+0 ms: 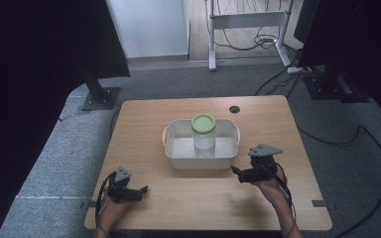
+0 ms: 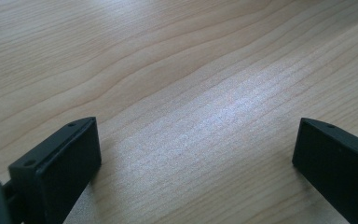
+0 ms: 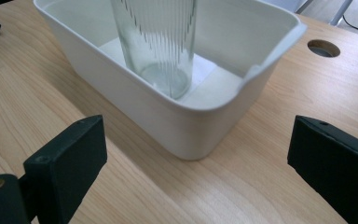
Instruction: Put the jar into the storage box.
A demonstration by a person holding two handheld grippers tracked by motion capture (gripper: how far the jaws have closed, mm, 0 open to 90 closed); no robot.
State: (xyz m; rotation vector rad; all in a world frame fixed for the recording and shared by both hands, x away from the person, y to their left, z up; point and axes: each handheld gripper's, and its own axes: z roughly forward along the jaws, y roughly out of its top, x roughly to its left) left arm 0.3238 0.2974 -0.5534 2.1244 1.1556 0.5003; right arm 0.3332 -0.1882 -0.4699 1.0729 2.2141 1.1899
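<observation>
A clear ribbed glass jar (image 1: 204, 141) (image 3: 154, 42) with a green lid (image 1: 203, 122) stands upright inside a white plastic tub (image 1: 177, 161) (image 3: 168, 116) at the middle of the wooden table (image 1: 144, 124). My left gripper (image 1: 143, 189) (image 2: 196, 158) rests low at the table's near left, jaws wide apart over bare wood. My right gripper (image 1: 235, 174) (image 3: 198, 158) is held near the tub's front right corner, open, pointing left at the tub, with nothing between its jaws.
A round cable hole (image 1: 234, 109) (image 3: 323, 47) is cut in the table's far right part. Beyond the table are grey carpet, a desk frame (image 1: 248, 29) with cables, and black stands (image 1: 99, 94) on both sides.
</observation>
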